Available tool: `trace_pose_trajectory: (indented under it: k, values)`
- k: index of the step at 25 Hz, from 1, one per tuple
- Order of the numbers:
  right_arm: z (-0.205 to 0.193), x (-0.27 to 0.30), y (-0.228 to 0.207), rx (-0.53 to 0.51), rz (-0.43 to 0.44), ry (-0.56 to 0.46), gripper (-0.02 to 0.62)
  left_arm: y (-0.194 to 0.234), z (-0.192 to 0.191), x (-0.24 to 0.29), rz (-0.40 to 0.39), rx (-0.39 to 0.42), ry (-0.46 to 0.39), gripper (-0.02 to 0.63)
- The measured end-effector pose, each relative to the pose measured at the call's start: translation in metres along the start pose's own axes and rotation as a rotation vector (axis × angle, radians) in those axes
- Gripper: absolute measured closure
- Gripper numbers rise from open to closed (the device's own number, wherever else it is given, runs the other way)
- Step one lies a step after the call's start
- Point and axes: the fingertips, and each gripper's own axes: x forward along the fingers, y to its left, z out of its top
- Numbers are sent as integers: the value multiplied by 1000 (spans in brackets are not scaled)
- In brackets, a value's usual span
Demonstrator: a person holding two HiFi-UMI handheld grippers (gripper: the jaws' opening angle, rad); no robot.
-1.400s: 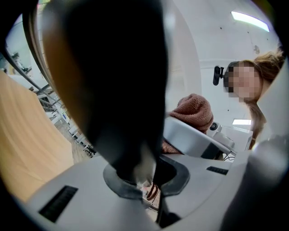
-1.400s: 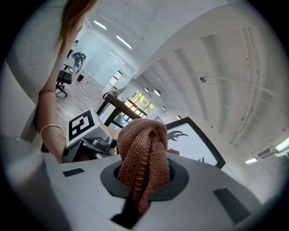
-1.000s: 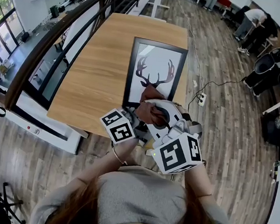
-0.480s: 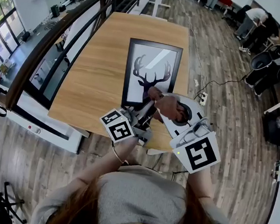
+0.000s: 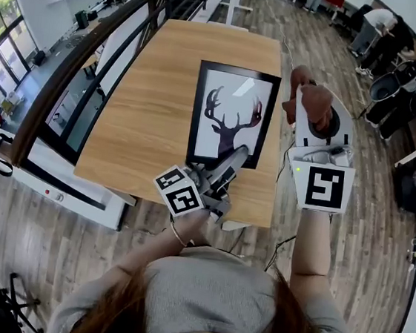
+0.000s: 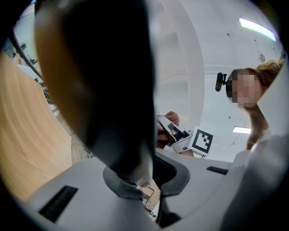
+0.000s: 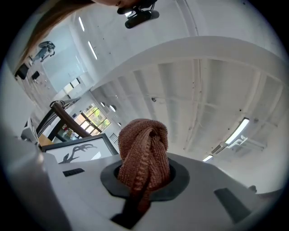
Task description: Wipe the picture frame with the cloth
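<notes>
A black picture frame (image 5: pixel 233 113) with a deer print rests on the wooden table (image 5: pixel 156 96). My left gripper (image 5: pixel 231 163) is shut on its near lower edge. In the left gripper view the frame's dark edge (image 6: pixel 113 90) runs up out of the closed jaws of my left gripper (image 6: pixel 144 180). My right gripper (image 5: pixel 313 110) is raised beside the frame's right edge, apart from it, and shut on a bunched brown knitted cloth (image 5: pixel 309 99). The right gripper view shows the cloth (image 7: pixel 143 153) bulging from my right gripper (image 7: pixel 142 182), with the frame (image 7: pixel 76 151) low at left.
A dark railing (image 5: pixel 77 72) runs along the table's left side above a lower floor. People and black chairs (image 5: pixel 396 86) stand at the back right on the wooden floor. The table's near edge is just in front of me.
My right gripper has lifted off the frame's lower part and swung up and to the right with the cloth. The left gripper stays on the frame's lower edge.
</notes>
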Motion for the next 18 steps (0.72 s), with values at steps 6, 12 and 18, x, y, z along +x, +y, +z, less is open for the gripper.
trace_pose_trajectory:
  k: [6, 12, 18]
  values:
    - [-23, 25, 28, -82, 75, 81, 549, -3, 0, -1, -14, 7, 11, 577]
    - [-37, 33, 52, -120, 163, 122, 549, -3, 3, -1, -19, 27, 20, 577]
    - [-43, 23, 64, -86, 227, 136, 549, -3, 2, -1, -30, 6, 9, 577]
